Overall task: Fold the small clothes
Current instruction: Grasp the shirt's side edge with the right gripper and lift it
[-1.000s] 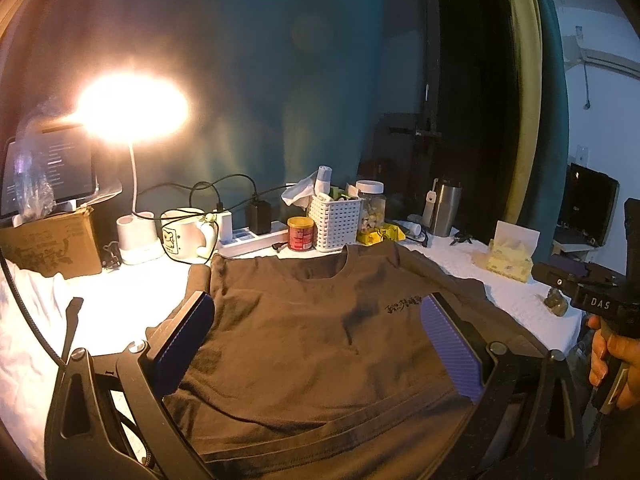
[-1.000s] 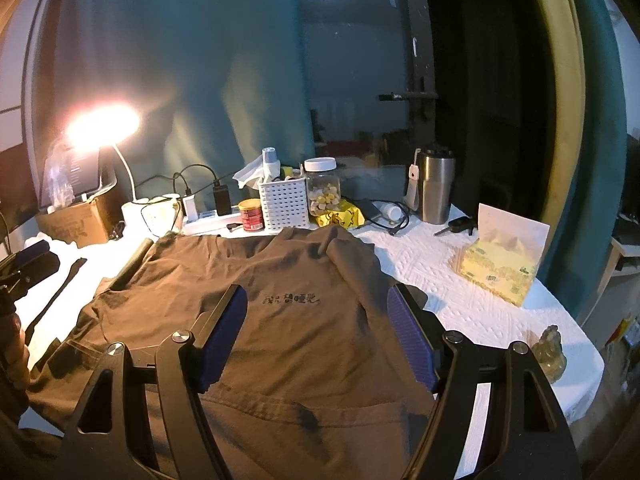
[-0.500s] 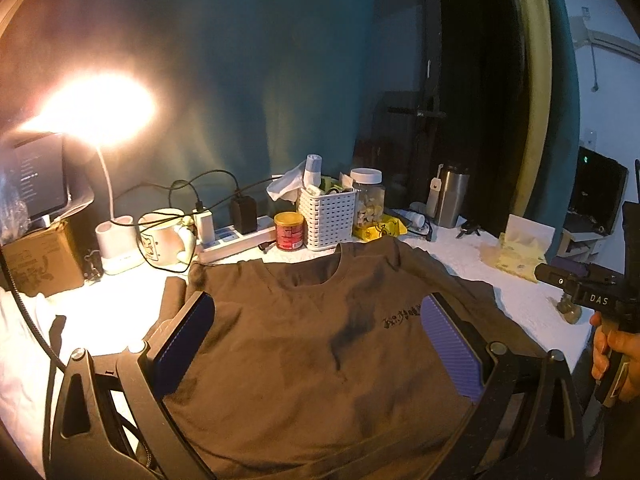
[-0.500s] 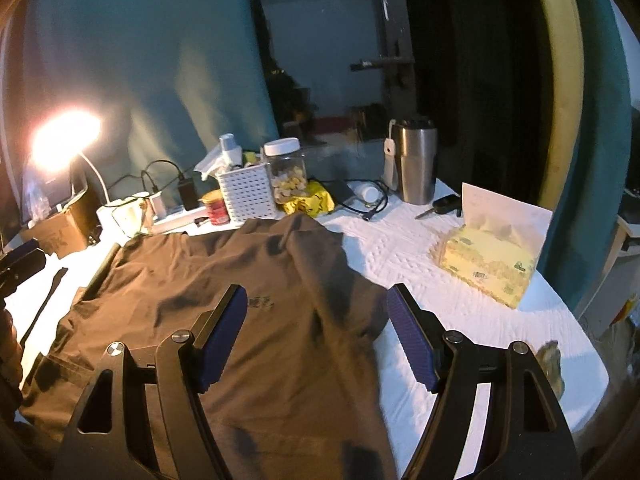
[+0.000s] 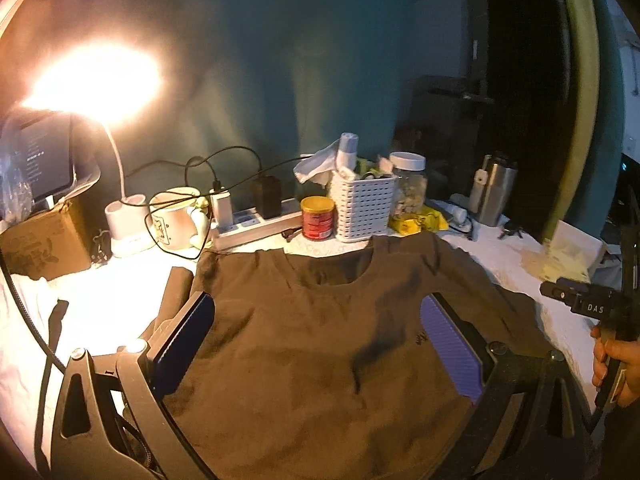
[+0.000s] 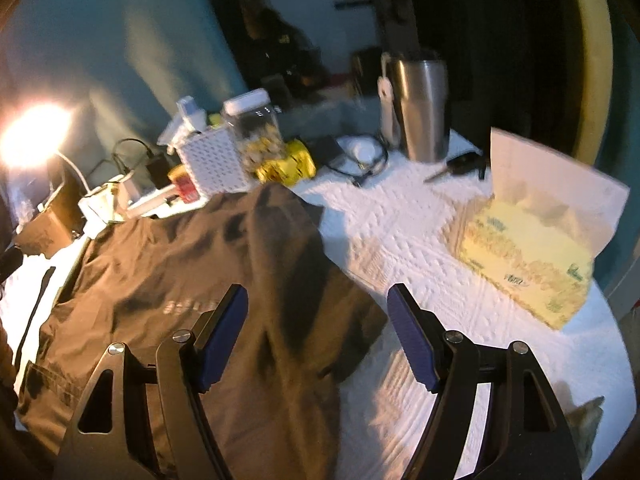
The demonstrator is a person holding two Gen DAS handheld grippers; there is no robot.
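A dark brown T-shirt [image 5: 312,344] lies spread face up on the white table cover, neck toward the back; it also shows in the right wrist view [image 6: 192,280]. My left gripper [image 5: 316,344] is open and empty above the shirt's chest. My right gripper [image 6: 316,332] is open and empty above the shirt's right sleeve [image 6: 320,320], near its edge. The right gripper's body shows at the right edge of the left wrist view [image 5: 592,304], held by a hand.
Along the back stand a lit desk lamp [image 5: 96,80], a mug [image 5: 176,216], a power strip [image 5: 256,224], a red tin [image 5: 317,217], a white basket [image 5: 362,208], a jar [image 6: 256,128] and a steel tumbler [image 6: 420,108]. A tissue box [image 6: 532,248] sits at the right.
The right gripper has swung right and moved in toward the shirt's right sleeve. The left gripper has moved slightly forward over the chest. The shirt lies as before.
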